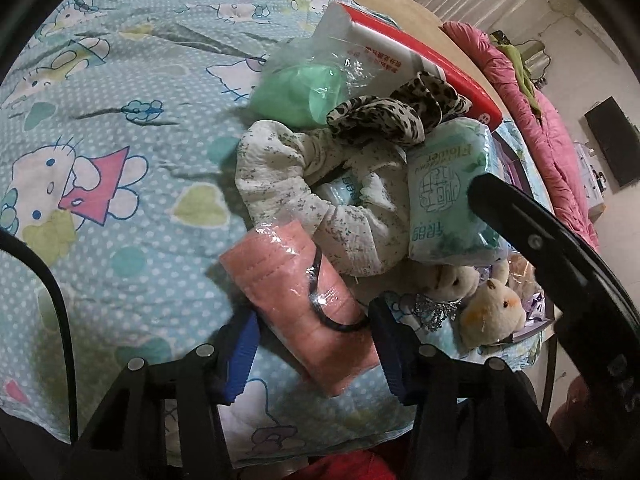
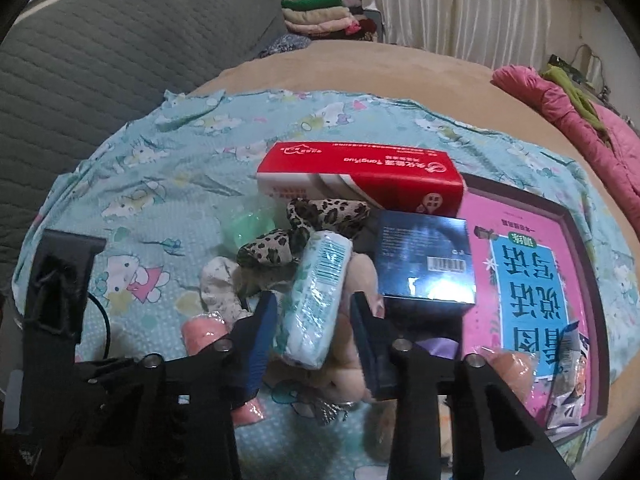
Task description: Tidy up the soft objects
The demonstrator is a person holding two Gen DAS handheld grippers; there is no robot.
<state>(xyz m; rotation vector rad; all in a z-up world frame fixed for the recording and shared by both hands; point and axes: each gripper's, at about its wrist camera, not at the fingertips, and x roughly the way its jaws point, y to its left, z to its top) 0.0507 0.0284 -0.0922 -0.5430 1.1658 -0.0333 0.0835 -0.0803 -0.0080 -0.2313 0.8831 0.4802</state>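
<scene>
Left gripper [image 1: 312, 344]: fingers apart, straddling a pink plastic-wrapped cloth roll [image 1: 304, 308] on the Hello Kitty sheet [image 1: 100, 128]; contact with either finger unclear. Just beyond, white floral scrunchie [image 1: 320, 208], leopard-print scrunchie [image 1: 384, 120], green bagged item [image 1: 296, 96]. Right gripper [image 2: 312, 320]: fingers spread around a mint tissue pack [image 2: 316, 296], tilted over beige plush toys [image 2: 348, 380]. Behind, dark blue box [image 2: 424, 260], then red tissue box [image 2: 360, 176].

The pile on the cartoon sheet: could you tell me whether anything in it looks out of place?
Yes. Among the soft things, a red carton and a dark blue box sit rigid, and the tissue pack leans tilted on the plush toy rather than lying flat.
</scene>
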